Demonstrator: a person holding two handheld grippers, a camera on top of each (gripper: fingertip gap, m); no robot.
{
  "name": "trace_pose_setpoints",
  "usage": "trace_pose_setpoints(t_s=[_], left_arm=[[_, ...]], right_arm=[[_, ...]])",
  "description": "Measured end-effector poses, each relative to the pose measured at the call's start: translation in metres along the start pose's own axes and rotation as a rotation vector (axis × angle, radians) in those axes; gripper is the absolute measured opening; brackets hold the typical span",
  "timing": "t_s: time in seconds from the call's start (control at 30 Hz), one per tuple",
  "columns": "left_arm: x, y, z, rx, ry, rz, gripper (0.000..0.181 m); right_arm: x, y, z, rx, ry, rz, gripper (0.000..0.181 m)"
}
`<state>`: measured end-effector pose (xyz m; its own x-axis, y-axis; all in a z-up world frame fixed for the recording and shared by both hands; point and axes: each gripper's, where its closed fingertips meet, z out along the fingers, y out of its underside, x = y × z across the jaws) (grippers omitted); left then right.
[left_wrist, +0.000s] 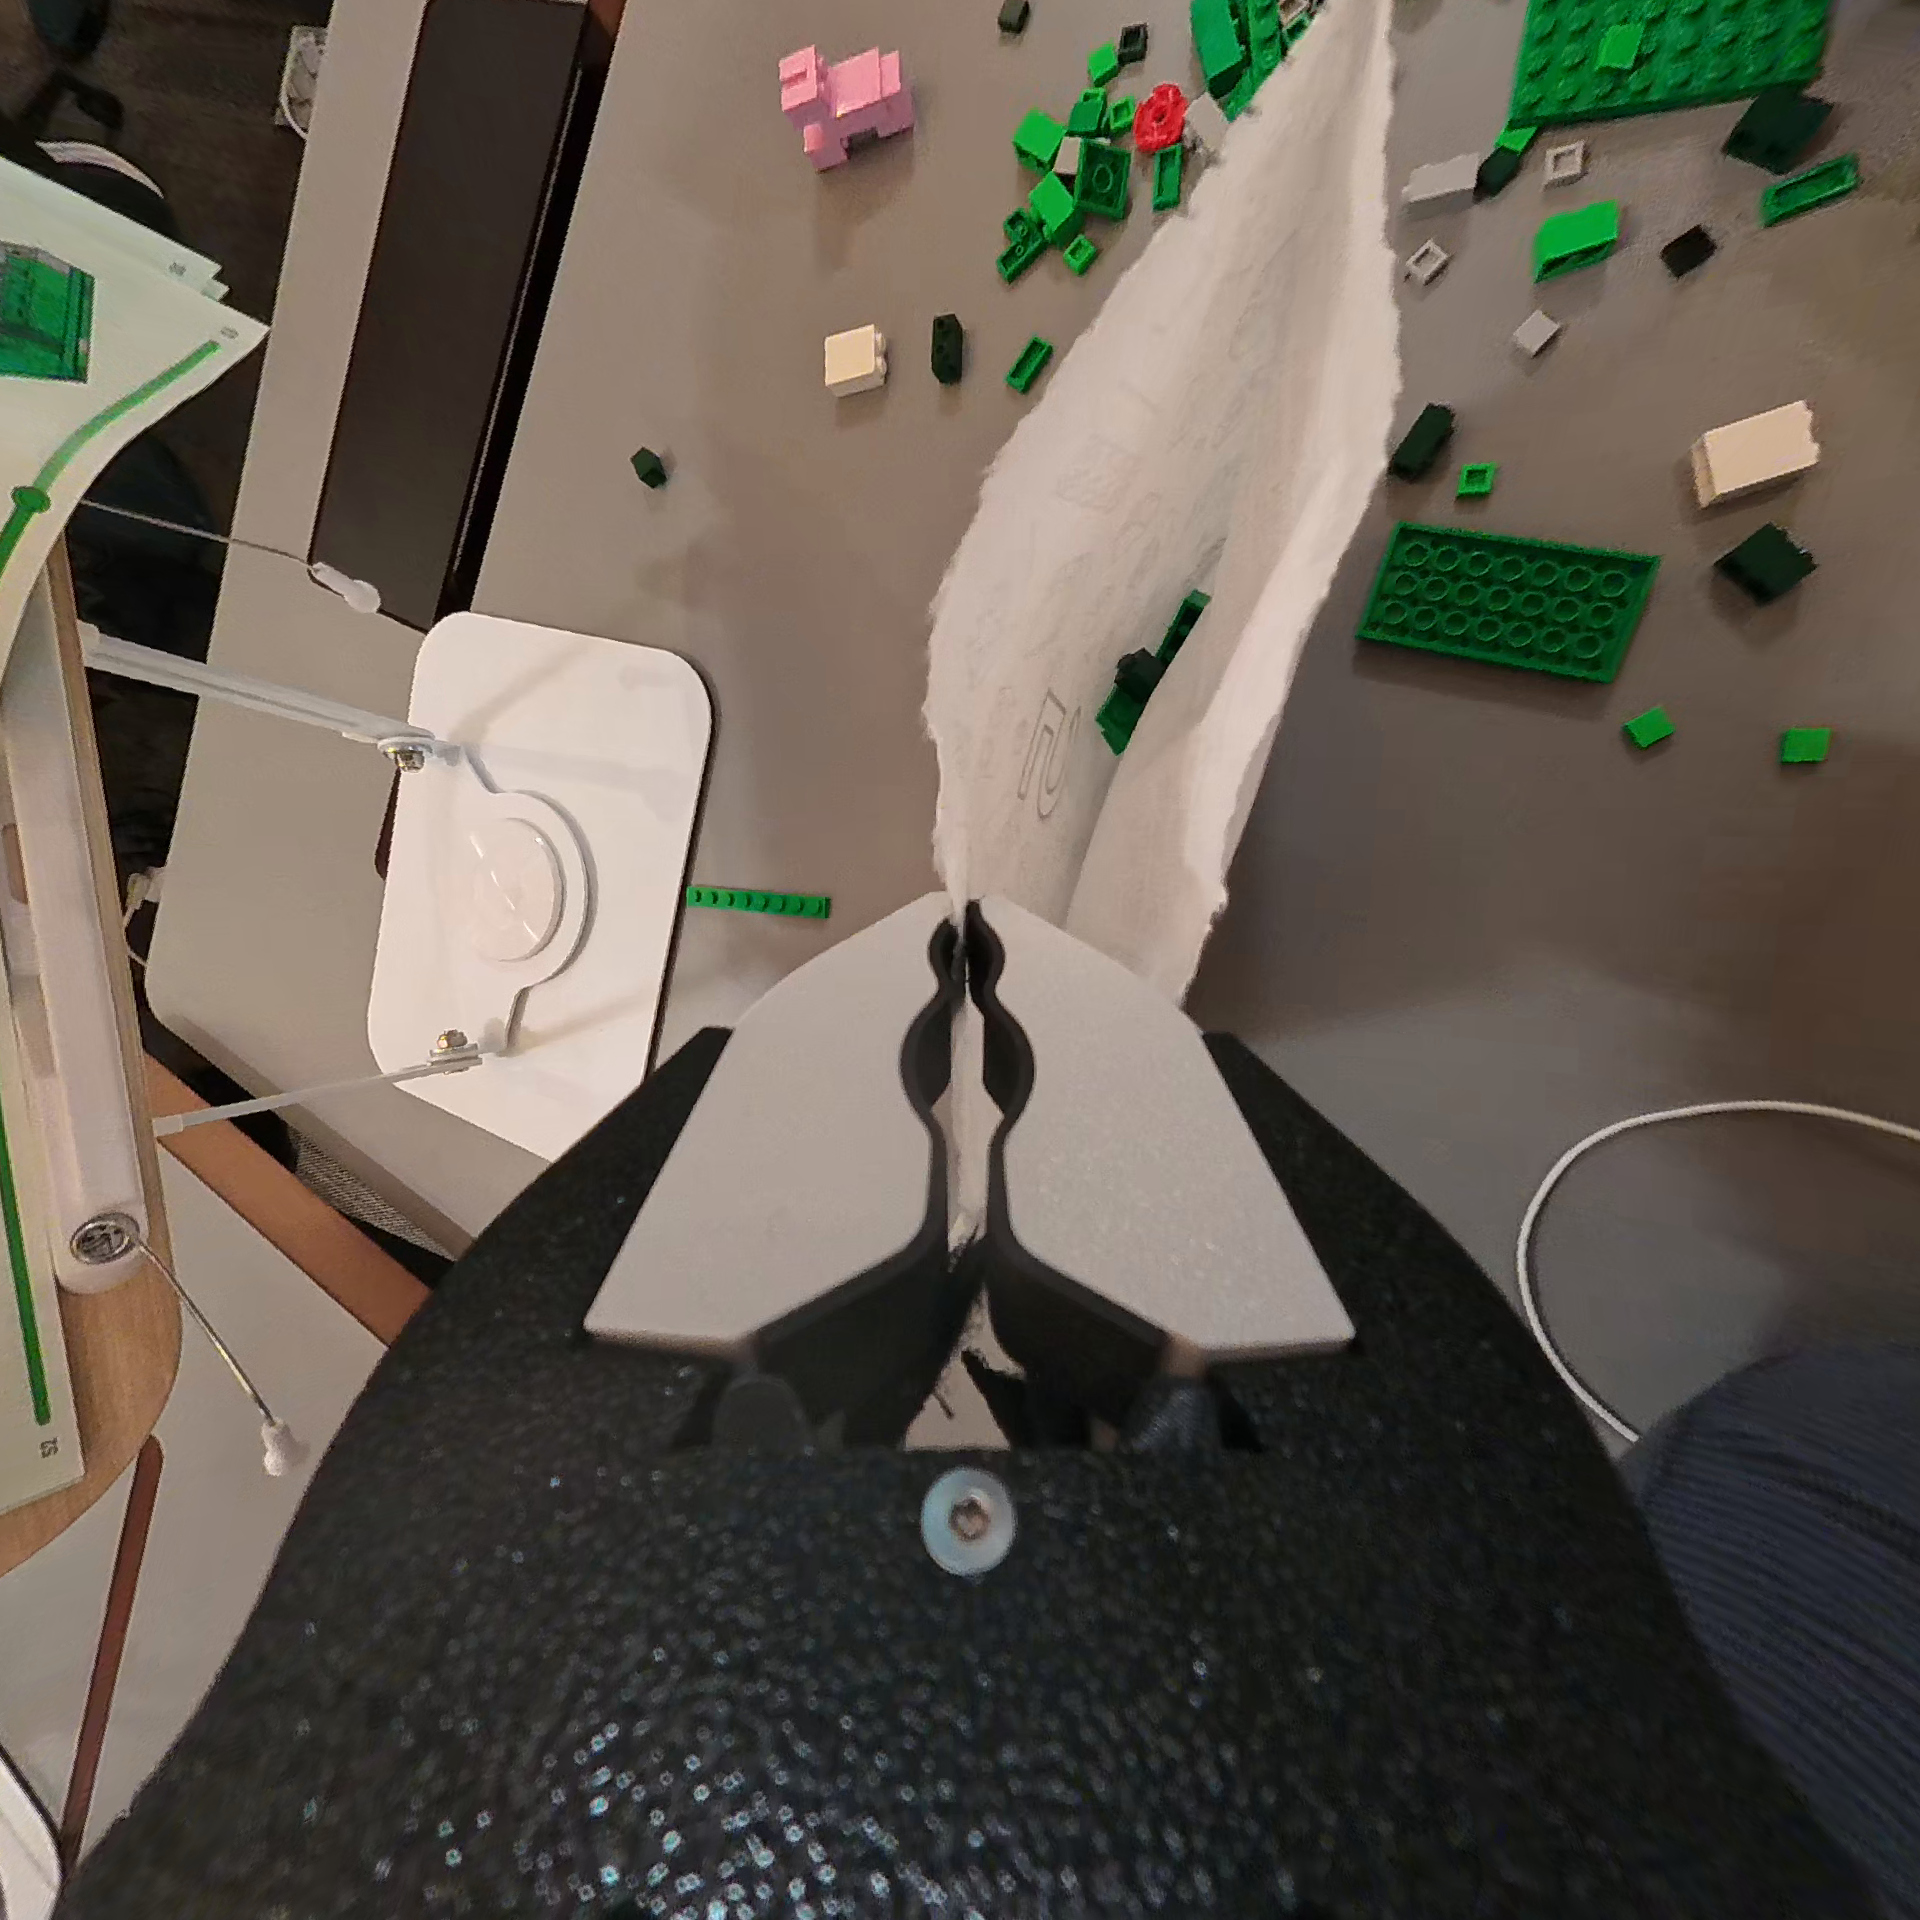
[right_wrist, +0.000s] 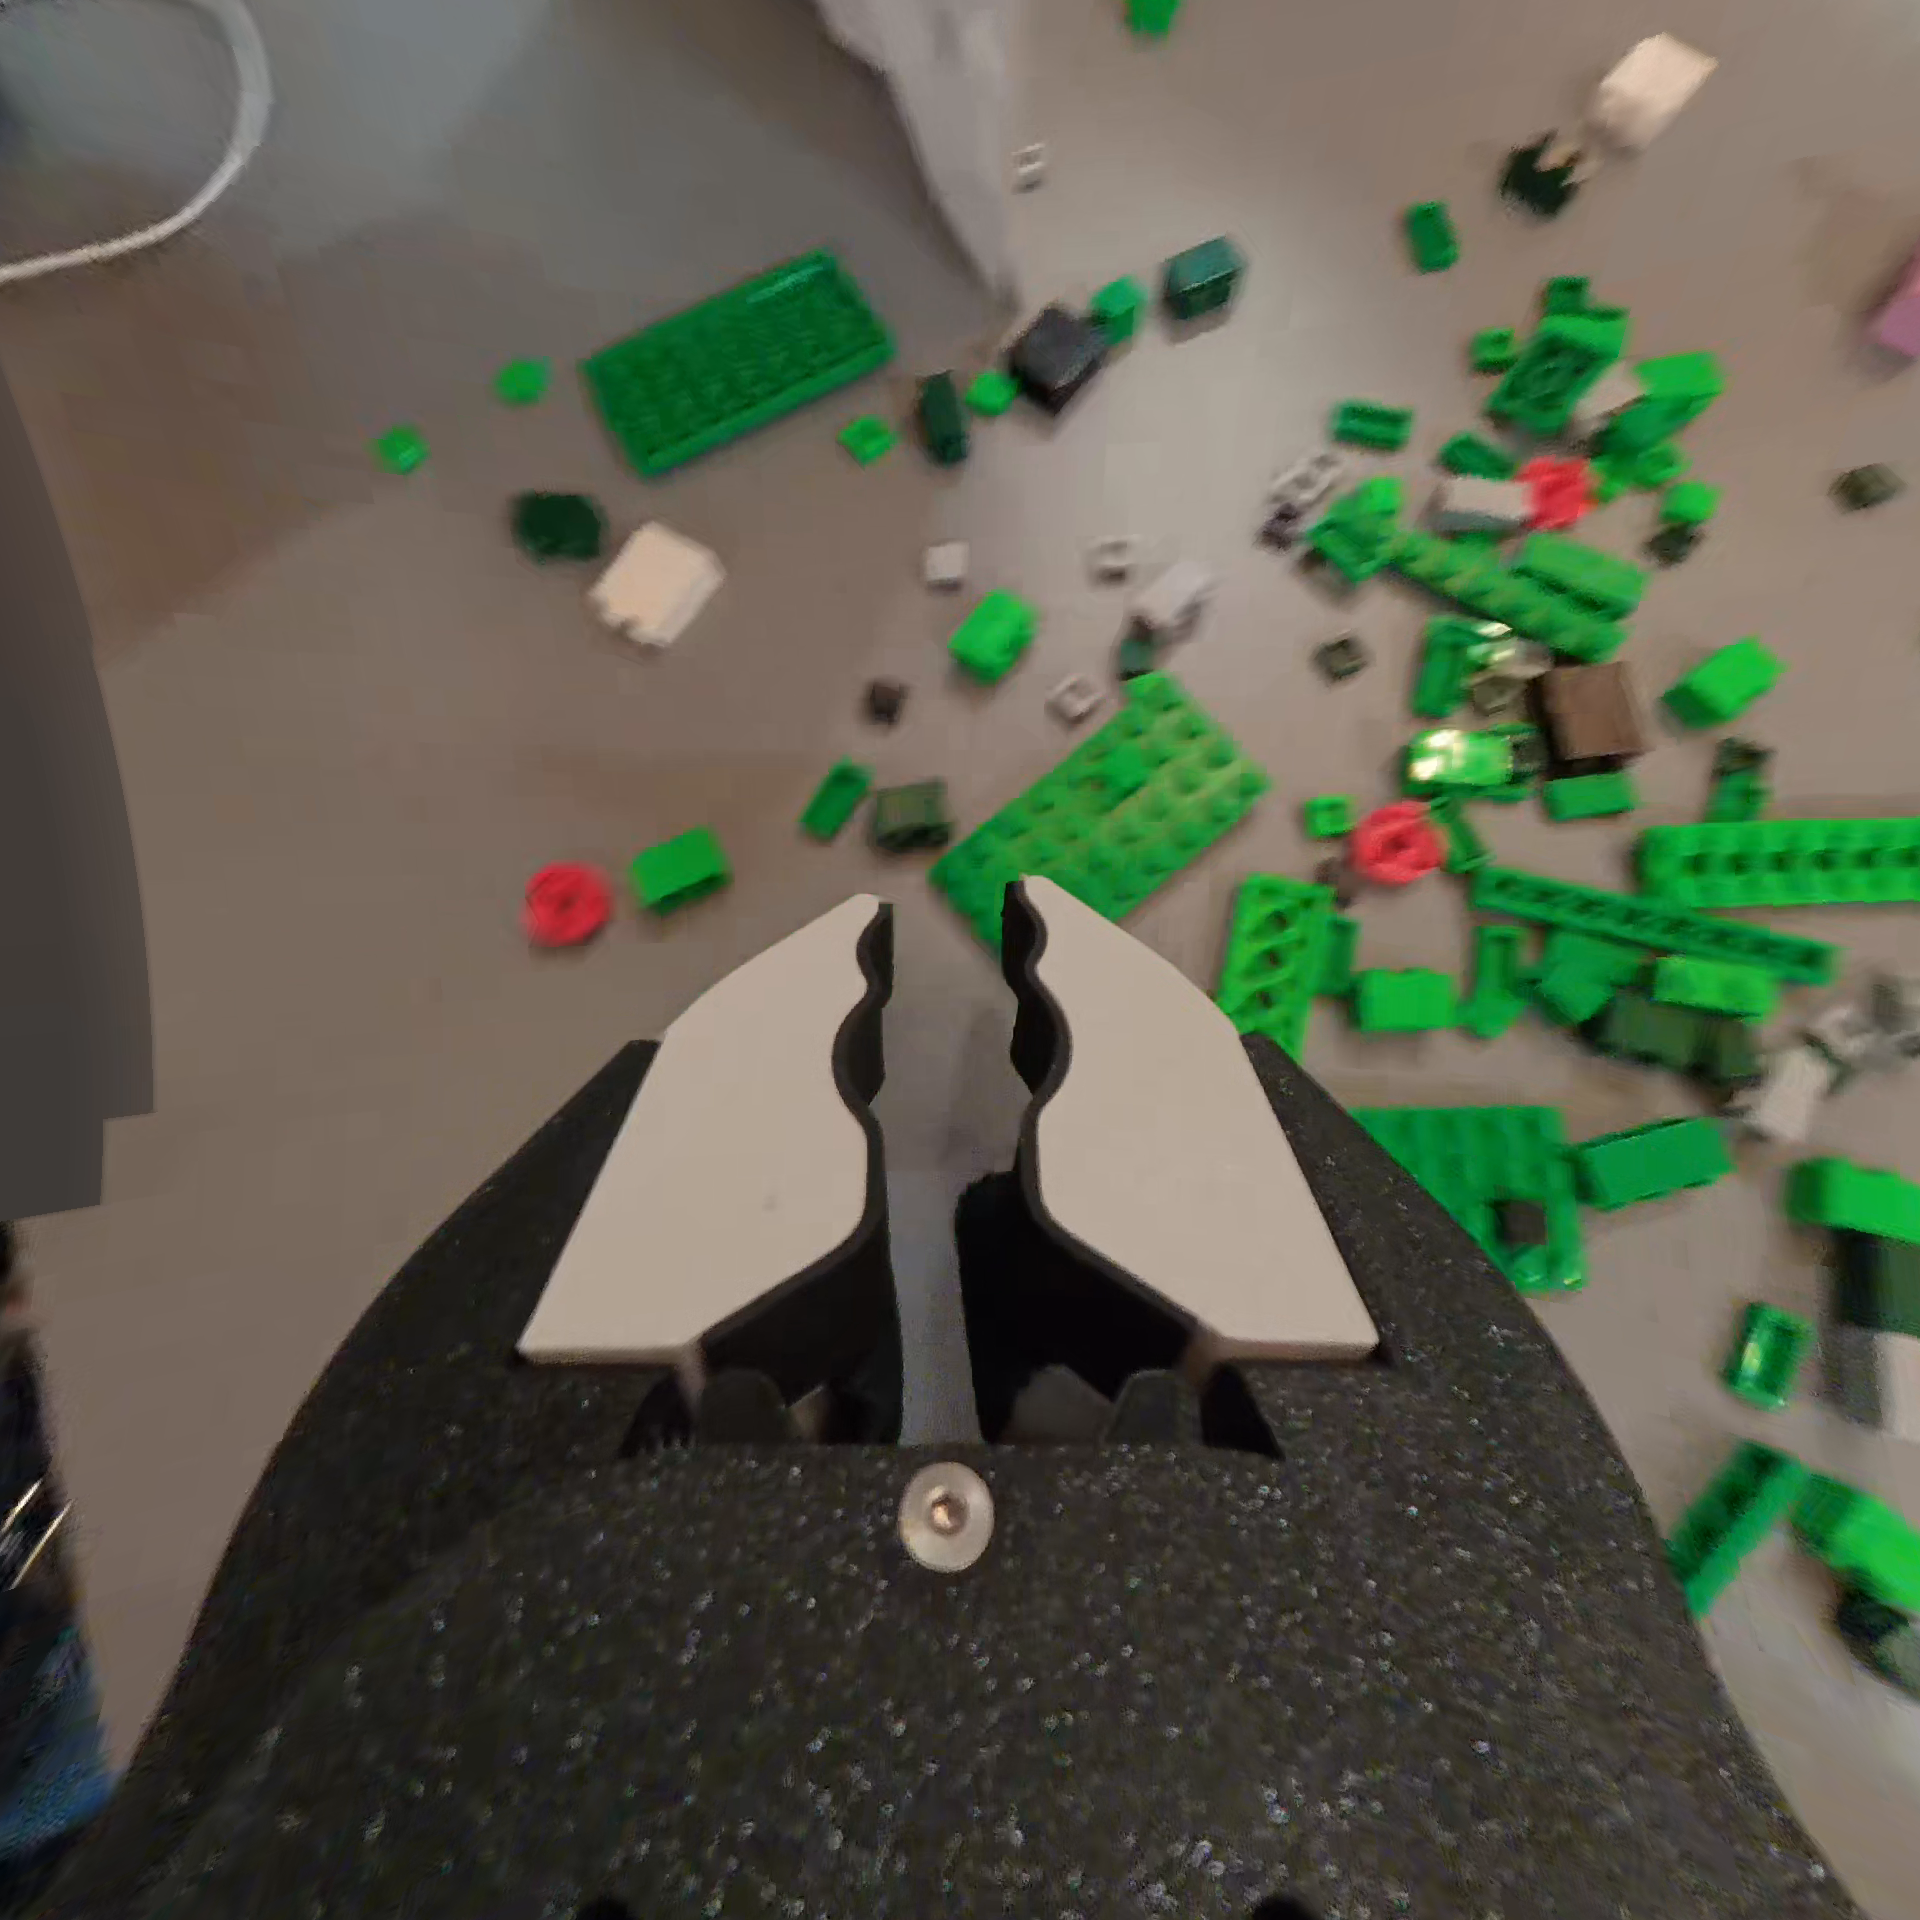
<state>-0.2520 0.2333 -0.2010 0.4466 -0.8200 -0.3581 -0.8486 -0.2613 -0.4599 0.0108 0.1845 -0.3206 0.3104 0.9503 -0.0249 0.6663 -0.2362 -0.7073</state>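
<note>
Grey pads, left view: left gripper (left_wrist: 964, 914) pinched together on a white paper bag (left_wrist: 1174, 499), torn-edged and faintly printed, rising ahead.
Right of it: studded green plate (left_wrist: 1507, 601) on the grey table (left_wrist: 769, 582).
Right view: right gripper (right_wrist: 945, 914) stands apart, holding nothing.
Just ahead: studded green baseplate (right_wrist: 1107, 805); glossy plastic bricks scattered rightward, blurred.

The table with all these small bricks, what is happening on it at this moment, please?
A person works over a grey table with two hand-held grippers. The left gripper is shut on a torn white paper bag, which hangs open above the scattered green plastic building bricks. The right gripper is open and holds nothing; it hovers over a bright green studded plate, with a round red brick lying to its left. A pink brick pig stands farther off.
</note>
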Motion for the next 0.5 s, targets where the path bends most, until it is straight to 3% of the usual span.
trace_pose_setpoints(t_s=[0.2,0.37,0.5], left_arm=[[0.001,-0.001,0.0,0.001,0.006,0.001,0.0],[0.003,-0.002,0.0,0.001,0.008,0.008,0.0],[0.006,-0.003,0.0,-0.002,0.014,0.016,0.0]], right_arm=[[-0.044,0.033,-0.028,-0.01,-0.088,0.009,0.025],[-0.042,0.046,-0.025,-0.037,-0.05,0.024,0.027],[-0.042,0.04,-0.02,-0.058,-0.032,0.003,0.012]])
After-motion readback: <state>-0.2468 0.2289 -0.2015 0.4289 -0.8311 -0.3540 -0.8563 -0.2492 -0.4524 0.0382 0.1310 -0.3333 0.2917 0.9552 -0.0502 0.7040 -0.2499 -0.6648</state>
